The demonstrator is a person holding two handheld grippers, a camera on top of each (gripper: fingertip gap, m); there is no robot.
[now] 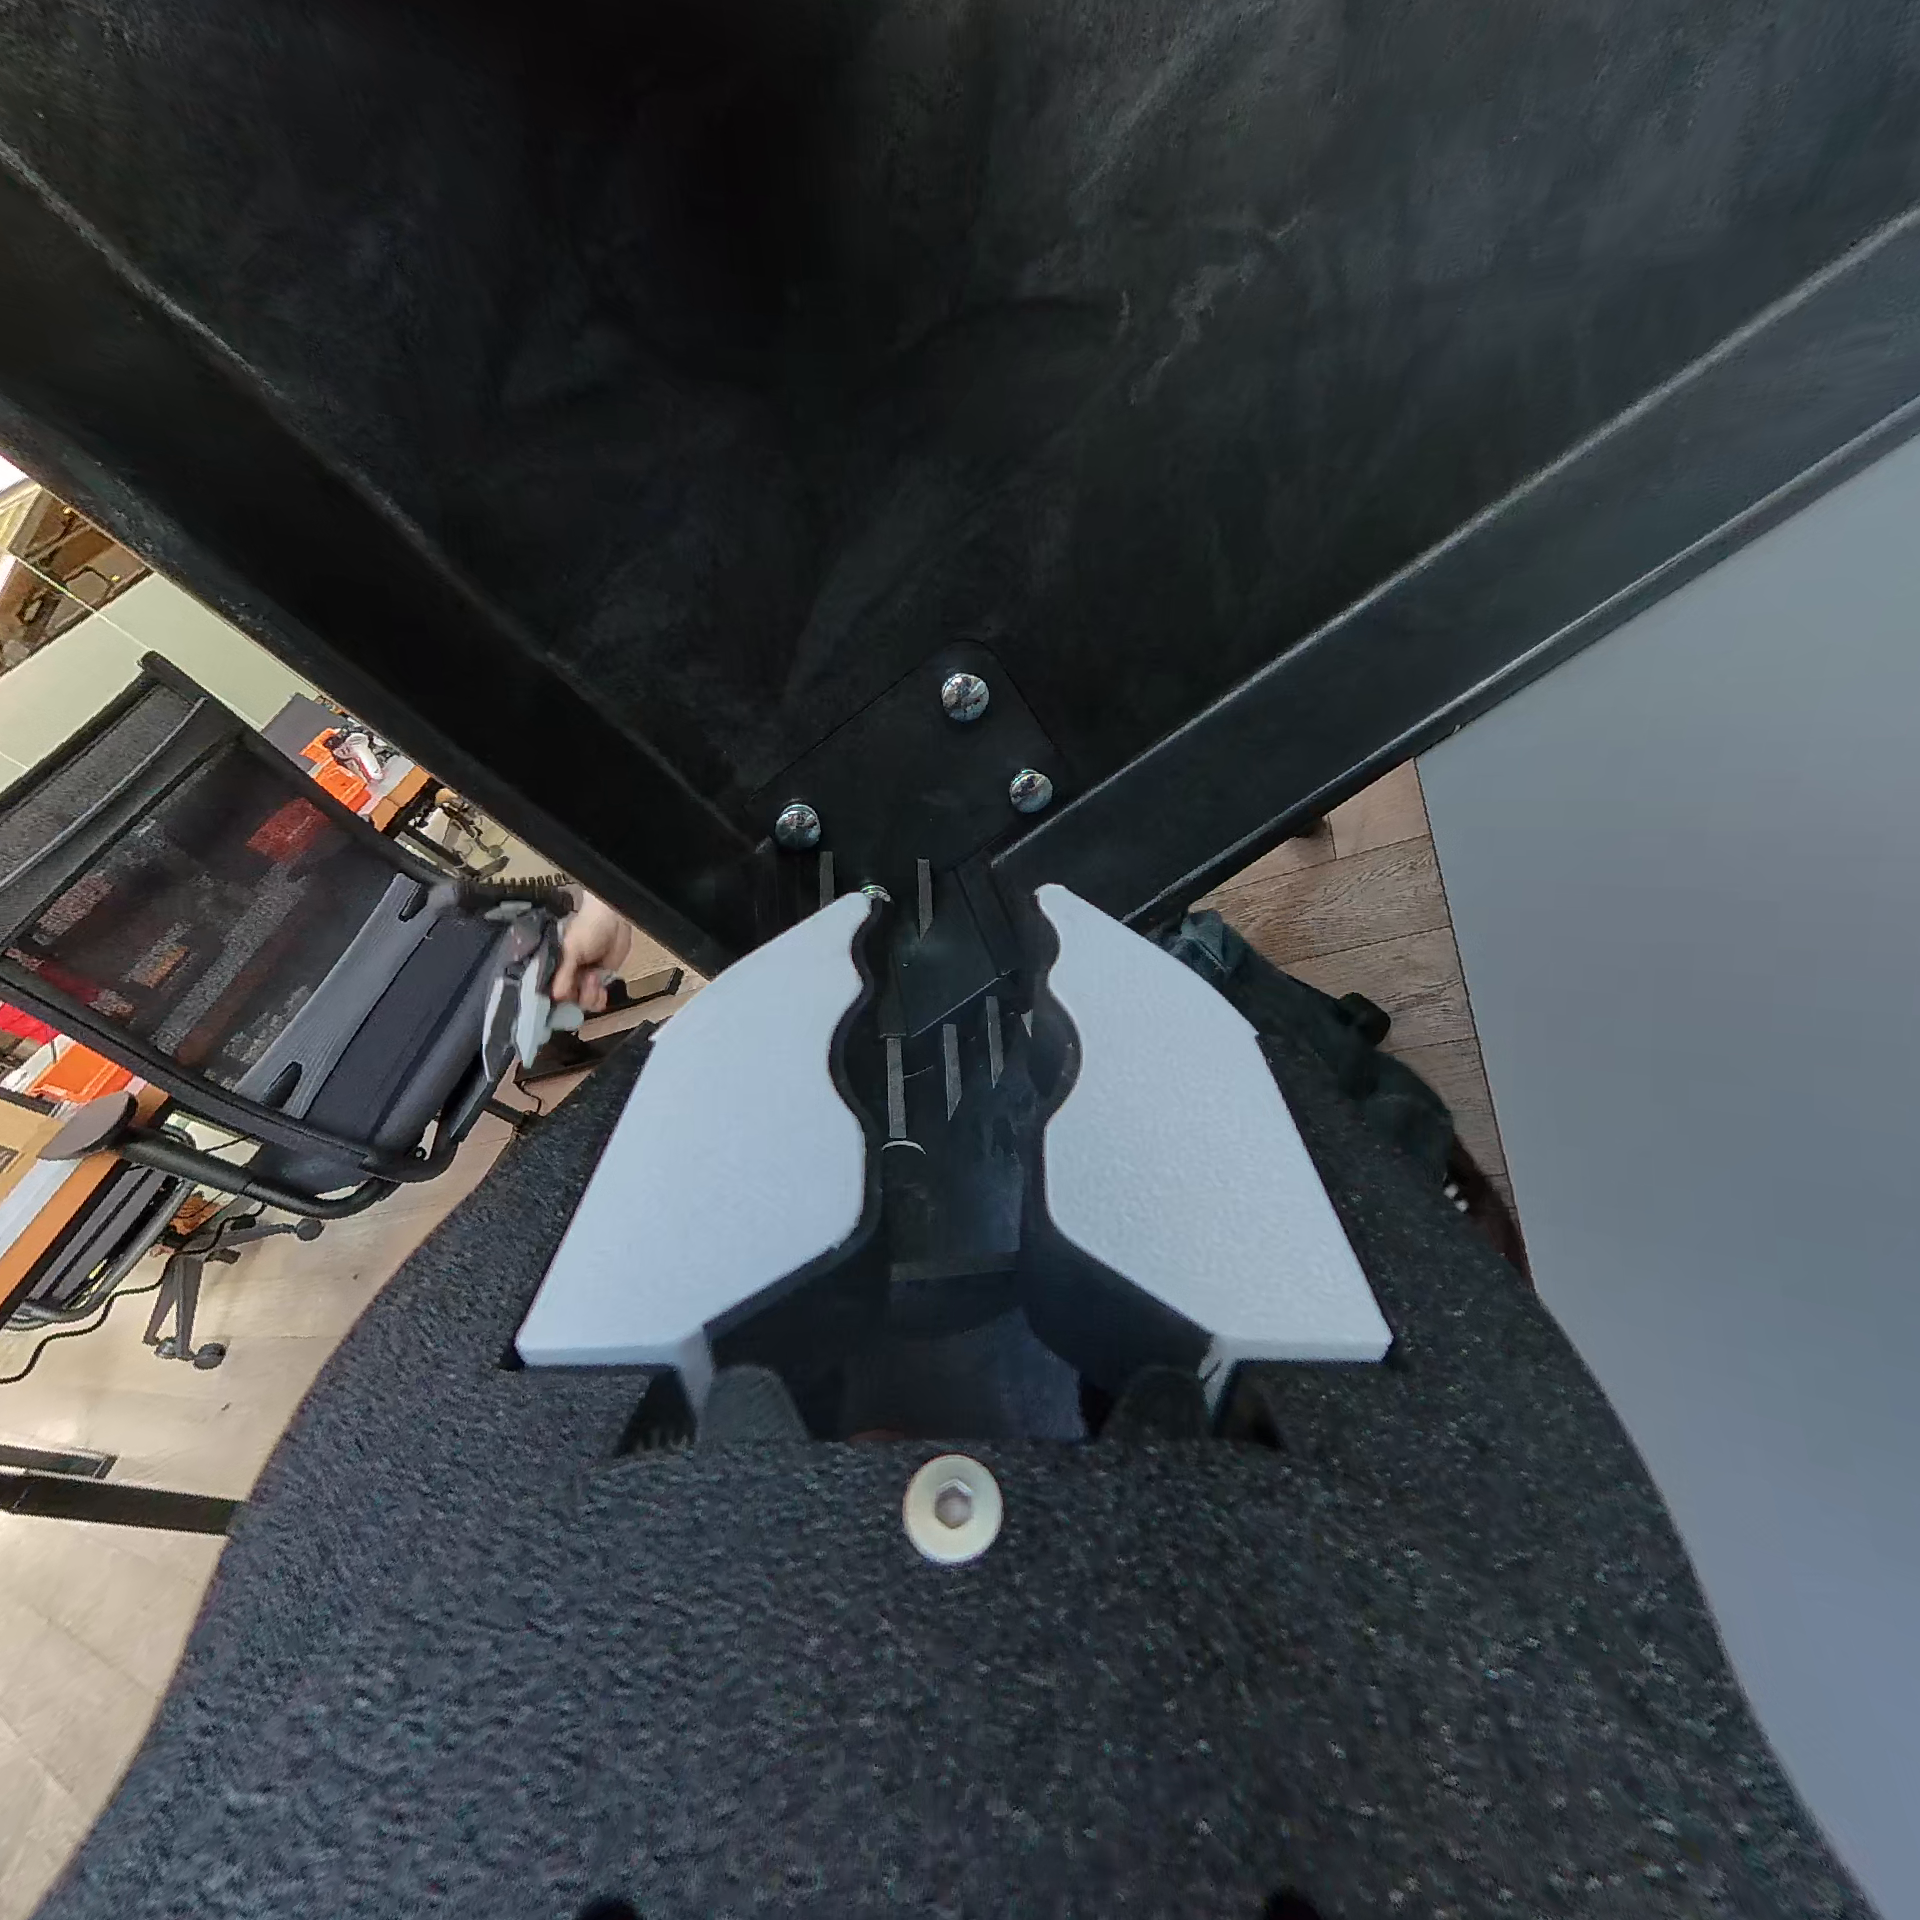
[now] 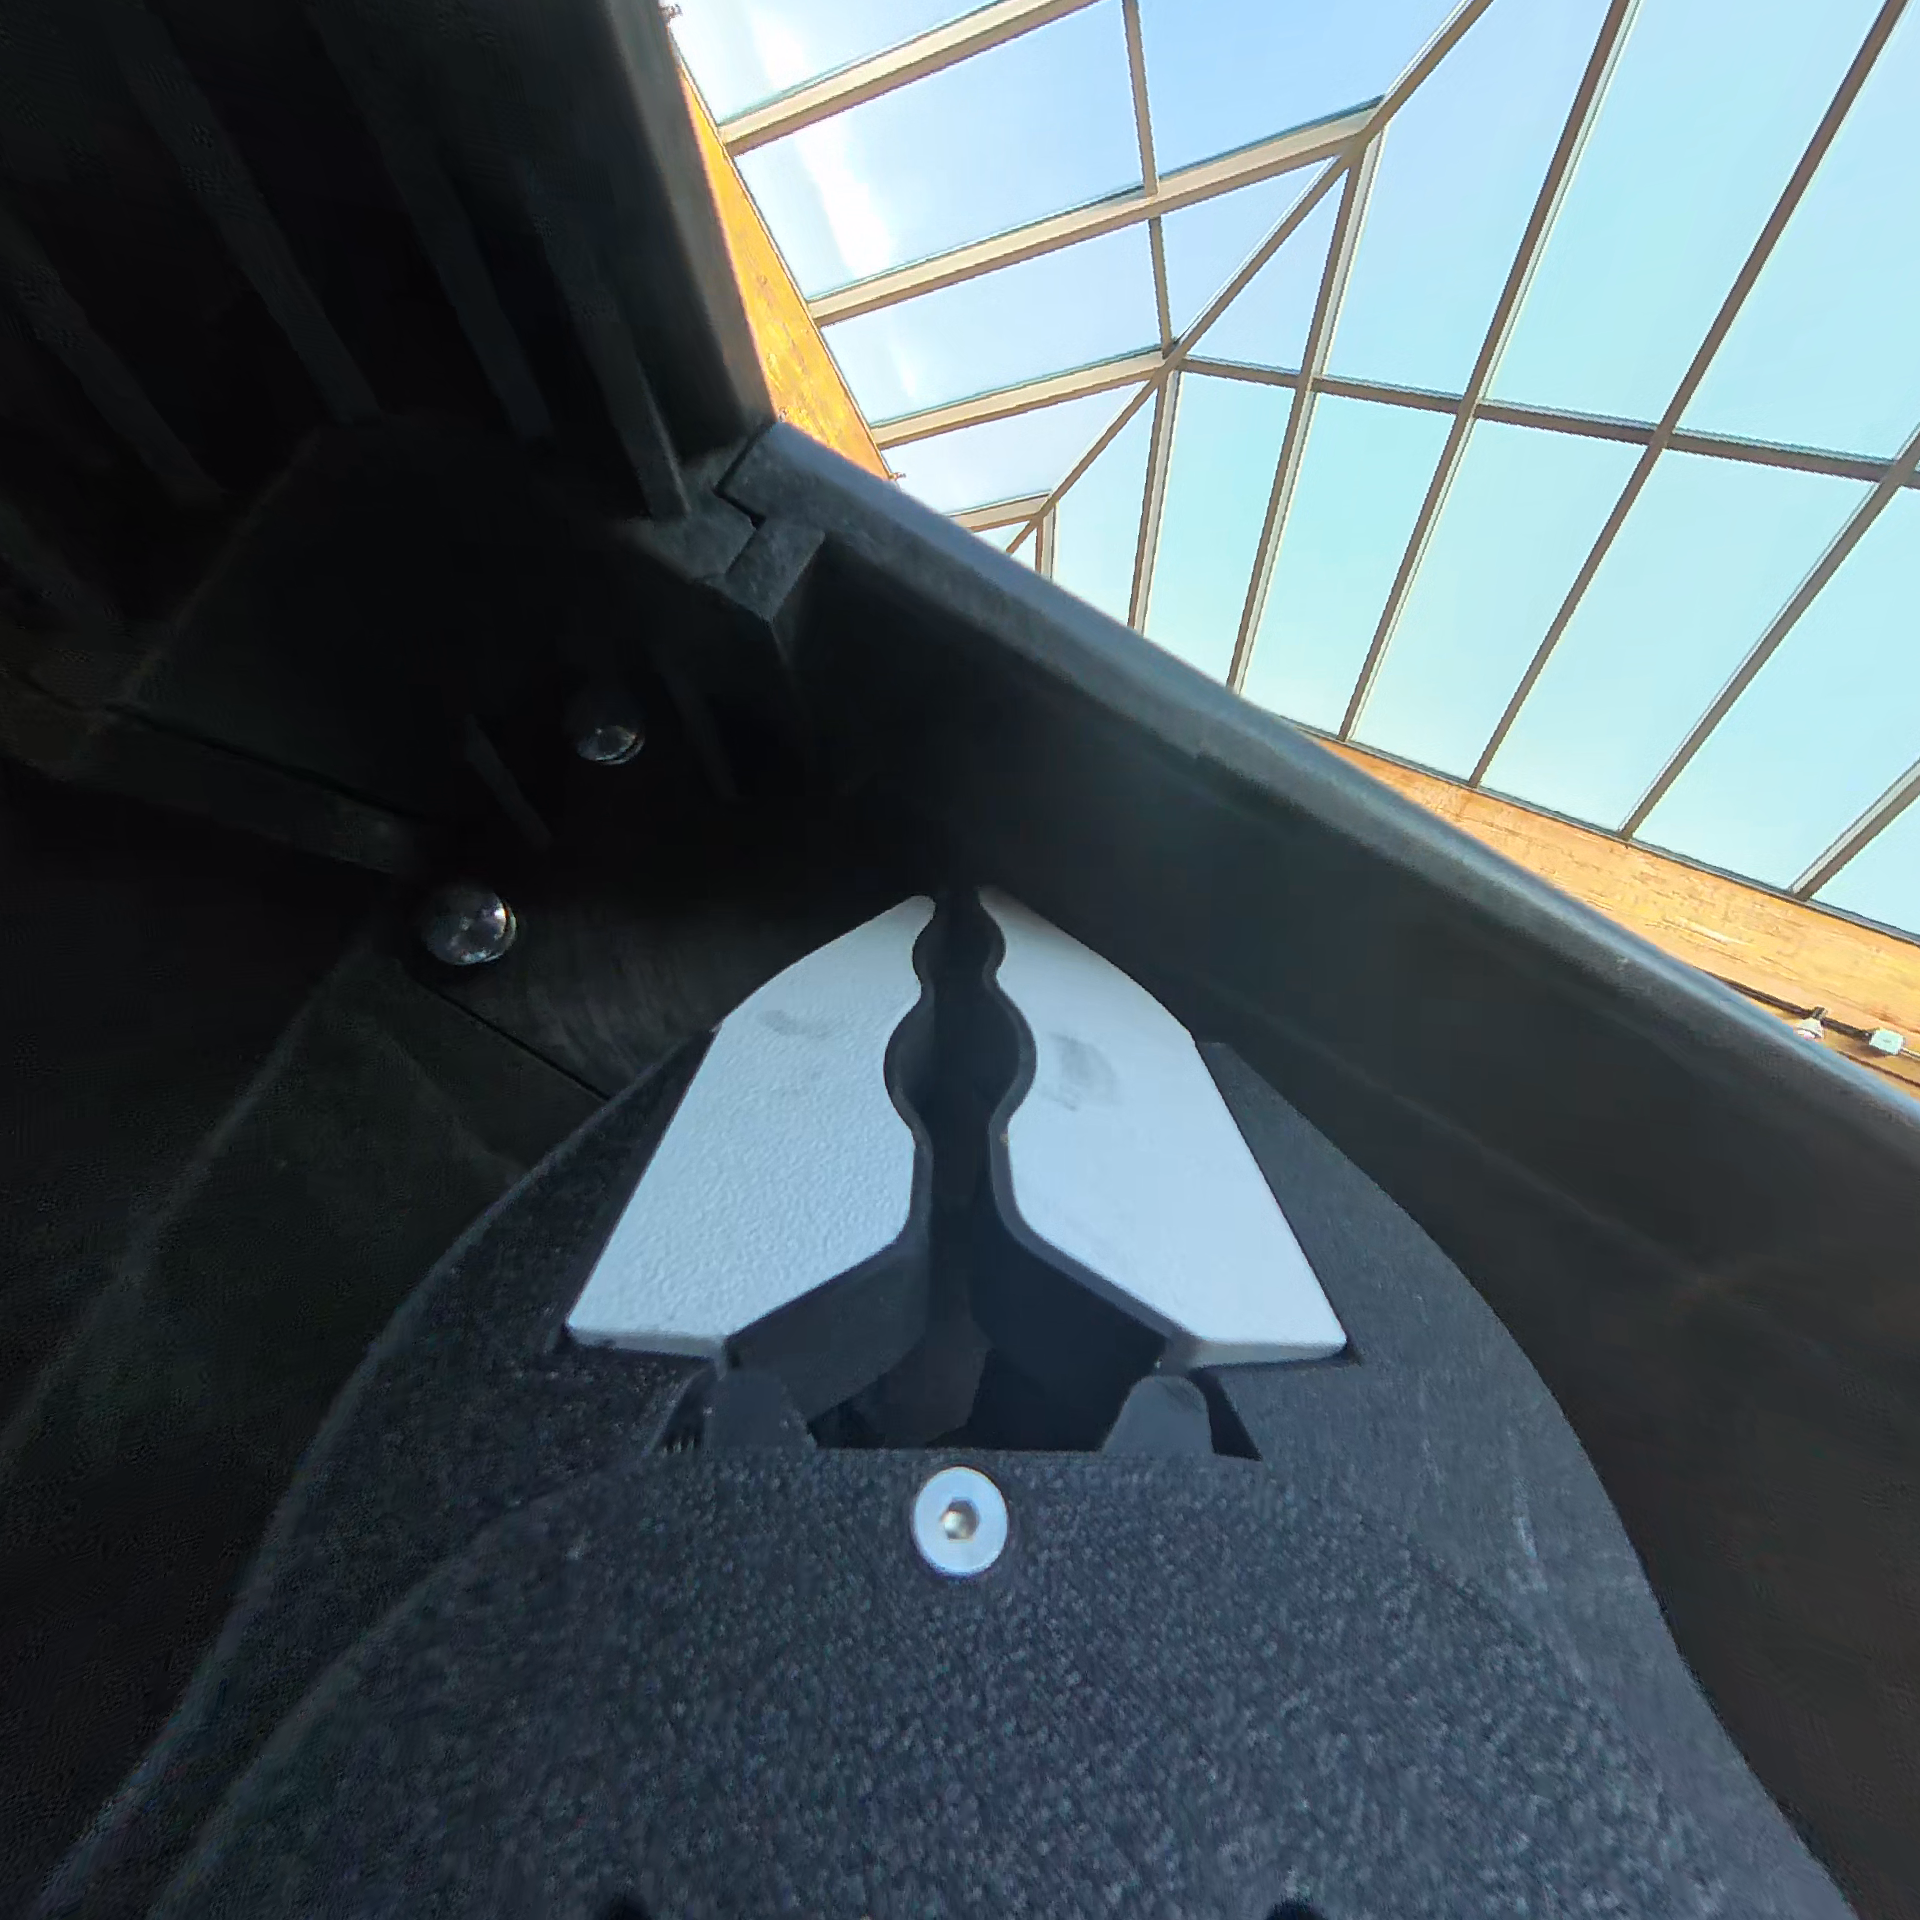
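My left gripper points up at the underside of a black table. Its white fingers are closed around a black metal leg, just below a corner bracket held by three silver screws. My right gripper is shut with nothing seen between the fingertips. The tips sit against the black table frame rail, near two screw heads. The right gripper also shows far off in the left wrist view, held by a hand beside the table edge.
A black mesh office chair stands at the left on a light wooden floor. A grey panel fills the right side. Dark cloth lies on the floor beyond the leg. A glass skylight and brick walls are overhead. My hands' fingertips stand some 30 cm from each other.
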